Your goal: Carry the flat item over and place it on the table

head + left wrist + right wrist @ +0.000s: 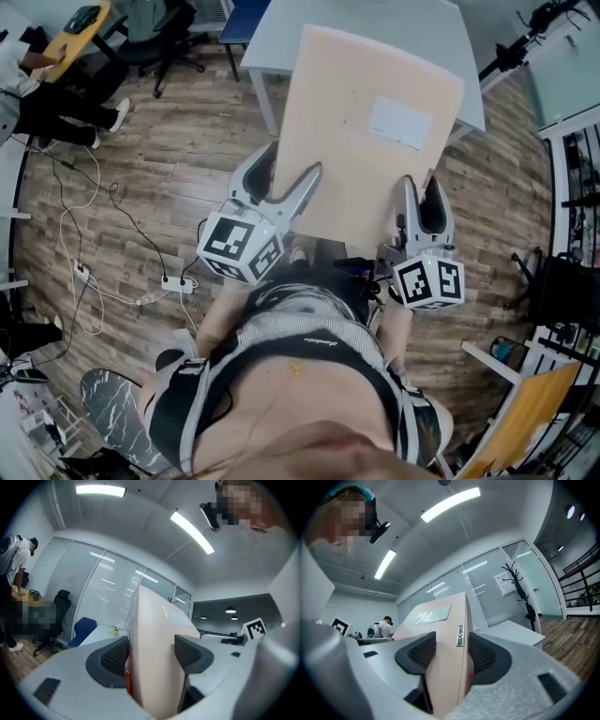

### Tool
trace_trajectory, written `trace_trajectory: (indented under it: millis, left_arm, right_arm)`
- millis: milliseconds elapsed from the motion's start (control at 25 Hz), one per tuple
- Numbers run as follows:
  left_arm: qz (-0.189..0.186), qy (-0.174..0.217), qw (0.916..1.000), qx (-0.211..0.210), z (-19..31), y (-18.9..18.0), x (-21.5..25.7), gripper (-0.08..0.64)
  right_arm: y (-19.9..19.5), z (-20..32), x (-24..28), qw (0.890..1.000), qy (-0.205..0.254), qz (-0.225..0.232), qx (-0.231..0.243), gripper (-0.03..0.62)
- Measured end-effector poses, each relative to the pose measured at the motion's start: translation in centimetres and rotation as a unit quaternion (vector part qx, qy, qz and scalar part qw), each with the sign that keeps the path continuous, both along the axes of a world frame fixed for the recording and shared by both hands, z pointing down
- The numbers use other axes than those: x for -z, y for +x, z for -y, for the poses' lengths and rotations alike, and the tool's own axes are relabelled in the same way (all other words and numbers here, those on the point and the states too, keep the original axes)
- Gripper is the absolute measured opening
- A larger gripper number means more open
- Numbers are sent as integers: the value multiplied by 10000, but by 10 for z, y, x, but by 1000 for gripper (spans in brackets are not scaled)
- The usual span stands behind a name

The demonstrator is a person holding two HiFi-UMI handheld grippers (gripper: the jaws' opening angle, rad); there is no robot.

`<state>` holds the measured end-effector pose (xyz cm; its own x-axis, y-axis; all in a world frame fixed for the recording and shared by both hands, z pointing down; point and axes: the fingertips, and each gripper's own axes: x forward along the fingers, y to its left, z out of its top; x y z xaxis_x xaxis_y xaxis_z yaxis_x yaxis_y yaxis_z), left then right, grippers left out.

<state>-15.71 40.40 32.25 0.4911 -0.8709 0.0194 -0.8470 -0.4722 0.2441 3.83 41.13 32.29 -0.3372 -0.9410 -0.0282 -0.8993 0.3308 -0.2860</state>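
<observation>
The flat beige panel (361, 122) is held at the frame's centre, its upper part overlapping the grey table (272, 42) at the top. Its lower edge is pinched by the left hand-held gripper (287, 180) and the right hand-held gripper (422, 195), above the wooden floor (159, 178)

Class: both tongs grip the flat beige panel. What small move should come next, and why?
Probably carry the panel forward a little. Left tongs and right tongs both clamp its near edge, and in the head view only its far end overlaps the grey table, with the near part over wooden floor.
</observation>
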Motion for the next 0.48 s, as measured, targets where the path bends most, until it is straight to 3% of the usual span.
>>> trace_trajectory:
  millis: [480]
  left_arm:
    - [-17,-38,10000,-61,81,21,-2,304]
  right_arm:
    - [21,78,0,10000,-26,-11,-51,209]
